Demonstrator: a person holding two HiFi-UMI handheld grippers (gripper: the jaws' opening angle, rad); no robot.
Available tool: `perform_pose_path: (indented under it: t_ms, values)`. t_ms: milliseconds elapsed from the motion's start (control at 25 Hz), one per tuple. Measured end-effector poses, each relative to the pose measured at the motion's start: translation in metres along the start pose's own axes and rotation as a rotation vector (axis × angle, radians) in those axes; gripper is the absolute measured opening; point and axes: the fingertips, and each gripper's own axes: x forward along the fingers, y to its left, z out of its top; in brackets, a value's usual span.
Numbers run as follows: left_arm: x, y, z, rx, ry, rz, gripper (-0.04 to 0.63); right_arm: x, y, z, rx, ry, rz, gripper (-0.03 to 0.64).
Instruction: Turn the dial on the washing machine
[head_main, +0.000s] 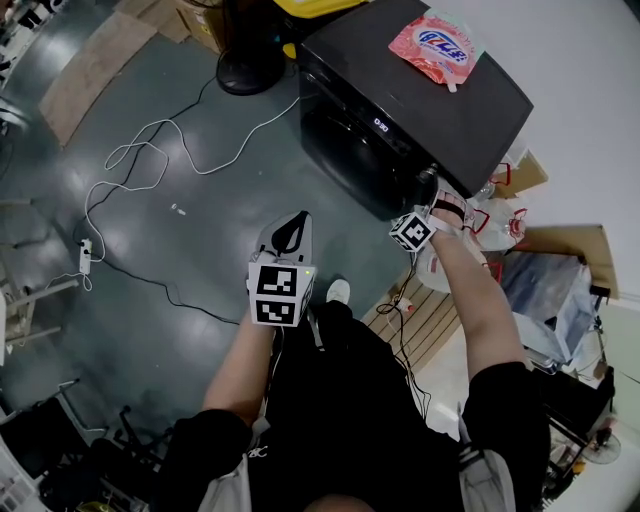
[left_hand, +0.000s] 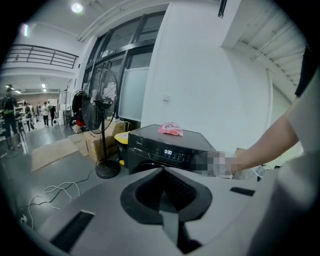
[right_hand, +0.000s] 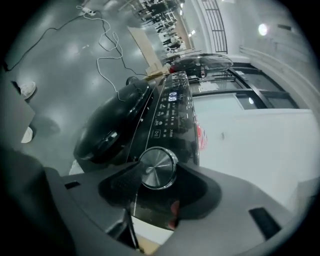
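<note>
A black washing machine (head_main: 420, 100) stands on the grey floor, its lit display (head_main: 381, 125) on the front panel. In the right gripper view its silver dial (right_hand: 157, 168) sits between my jaws, and both pads touch its rim. My right gripper (right_hand: 158, 172) is shut on it, reaching the panel's right end (head_main: 428, 188) in the head view. My left gripper (head_main: 290, 228) hangs lower left, well short of the machine, tips together and holding nothing. From it I see the machine (left_hand: 165, 147) ahead and the person's right forearm (left_hand: 270, 145).
A pink detergent pouch (head_main: 435, 45) lies on the machine's lid. The round door (right_hand: 110, 130) bulges below the panel. A fan's base (head_main: 250, 70) stands left of the machine, with a white cable (head_main: 150, 150) looping over the floor. Bags (head_main: 495, 225) and cardboard sit to the right.
</note>
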Motion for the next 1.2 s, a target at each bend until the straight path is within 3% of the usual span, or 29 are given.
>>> perform_pose_path:
  t_ms: [400, 560, 1200]
  values:
    - [-0.002, -0.004, 0.0, 0.013, 0.009, -0.007, 0.011, 0.004, 0.005, -0.005, 0.05, 0.038, 0.004, 0.218]
    - [-0.006, 0.0, -0.002, 0.017, 0.014, -0.002, 0.011, 0.001, 0.001, 0.001, 0.121, 0.019, -0.007, 0.218]
    - [0.013, -0.003, -0.011, 0.051, 0.067, -0.035, 0.011, 0.004, -0.003, -0.004, 0.565, 0.119, -0.041, 0.222]
